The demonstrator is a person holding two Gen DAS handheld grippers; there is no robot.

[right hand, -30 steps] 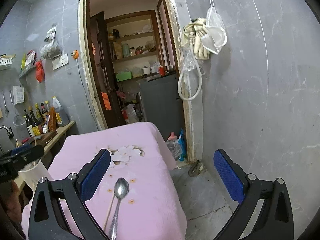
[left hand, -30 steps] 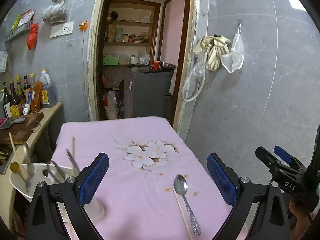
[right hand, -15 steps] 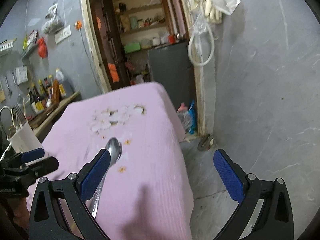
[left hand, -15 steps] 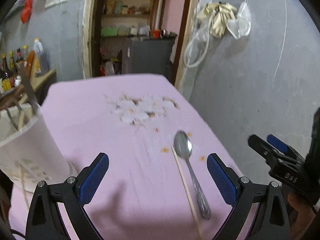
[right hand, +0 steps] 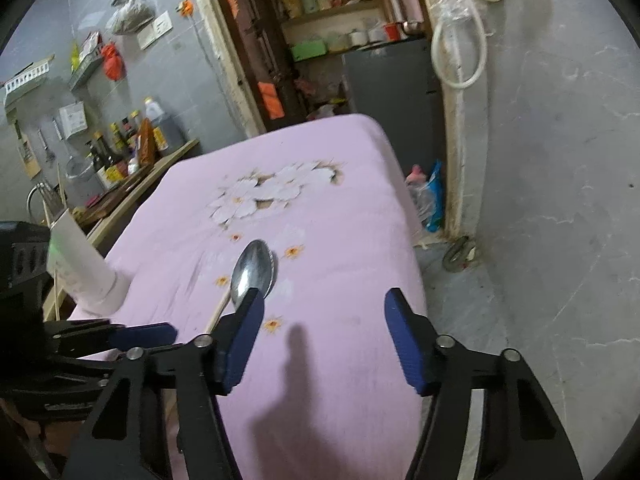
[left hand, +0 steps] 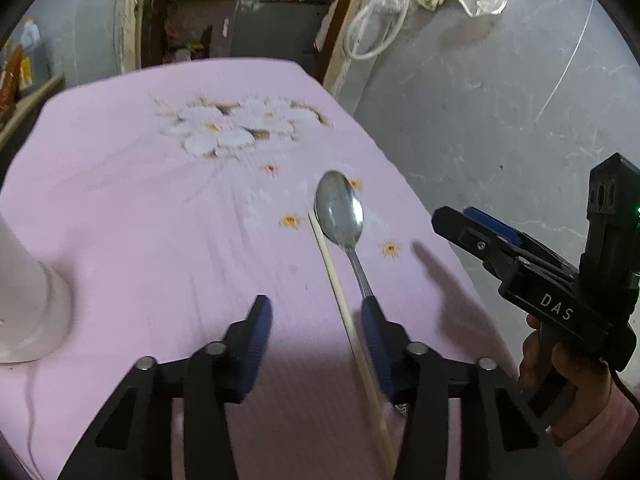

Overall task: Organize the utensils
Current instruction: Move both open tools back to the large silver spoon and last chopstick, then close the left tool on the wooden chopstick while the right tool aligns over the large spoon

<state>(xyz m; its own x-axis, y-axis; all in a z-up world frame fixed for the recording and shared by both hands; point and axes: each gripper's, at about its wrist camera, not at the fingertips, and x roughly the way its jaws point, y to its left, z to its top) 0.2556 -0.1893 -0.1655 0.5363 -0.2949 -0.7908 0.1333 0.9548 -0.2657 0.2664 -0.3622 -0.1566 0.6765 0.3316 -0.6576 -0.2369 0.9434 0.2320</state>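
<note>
A metal spoon point(left hand: 340, 216) and a pale wooden chopstick point(left hand: 344, 312) lie side by side on the pink flowered tablecloth point(left hand: 160, 220). My left gripper point(left hand: 316, 320) is open, low over the cloth, with the chopstick between its fingers and the spoon handle at its right finger. My right gripper point(right hand: 324, 312) is open, just right of the spoon point(right hand: 254, 272); it also shows in the left wrist view point(left hand: 480, 232). A white utensil holder point(right hand: 86, 268) stands at the table's left.
The holder's base point(left hand: 28, 312) is close on my left. A counter with bottles point(right hand: 132, 140) runs along the left wall. The table's right edge drops to a grey floor and wall point(right hand: 540, 200). A doorway with shelves point(right hand: 328, 40) lies beyond.
Both grippers have tilted down and moved in toward the spoon and chopstick. The jaws of both have narrowed from wide open. The spoon and chopstick have not moved.
</note>
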